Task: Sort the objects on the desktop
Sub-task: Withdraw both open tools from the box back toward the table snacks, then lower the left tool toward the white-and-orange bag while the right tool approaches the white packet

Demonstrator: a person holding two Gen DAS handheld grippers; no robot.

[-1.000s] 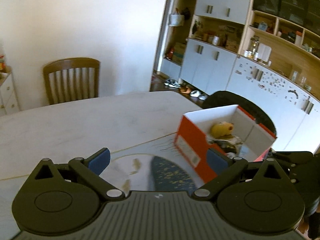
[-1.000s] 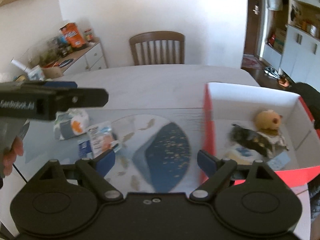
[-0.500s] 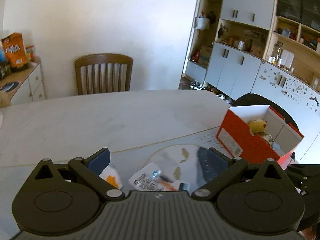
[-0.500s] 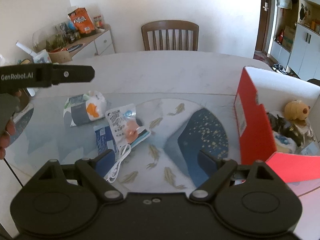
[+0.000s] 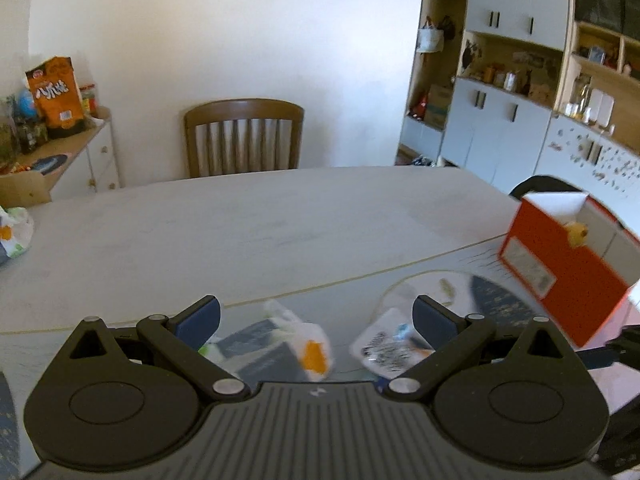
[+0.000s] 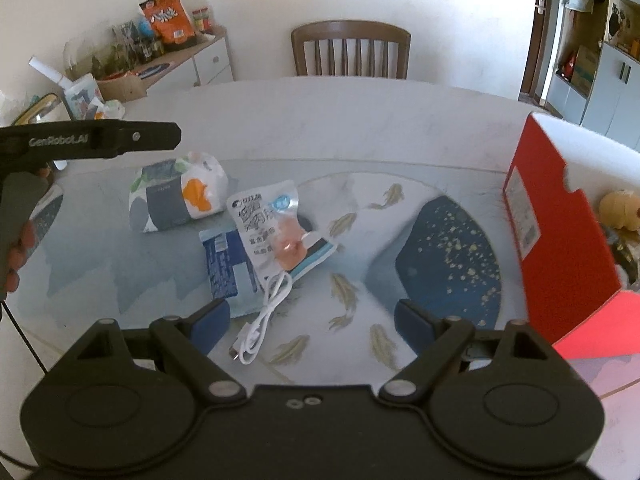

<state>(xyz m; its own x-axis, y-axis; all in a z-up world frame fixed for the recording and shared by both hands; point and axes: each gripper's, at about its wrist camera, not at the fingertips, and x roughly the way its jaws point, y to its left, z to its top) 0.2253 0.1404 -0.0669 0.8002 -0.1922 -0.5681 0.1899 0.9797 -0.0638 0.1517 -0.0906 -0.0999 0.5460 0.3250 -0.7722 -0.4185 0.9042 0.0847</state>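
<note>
Risk: both spread, empty hand-held grippers (left [image 5: 316, 318], right [image 6: 312, 316]) could snag the coiled white cable [image 6: 264, 320], centre-frame, dragging the glossy white sachet [image 6: 276, 232].

1. On the table [image 6: 360, 120], a tissue pack [image 6: 176, 196] lies left of a sachet [image 6: 272, 224].
2. The sachet overlaps a booklet [image 6: 224, 268]; a cable [image 6: 264, 320] lies in front of both.
3. A box [image 6: 560, 232] stands at the right, a plush toy [image 6: 620, 208] inside it.
4. A chair [image 6: 352, 48] stands behind the table.
</note>
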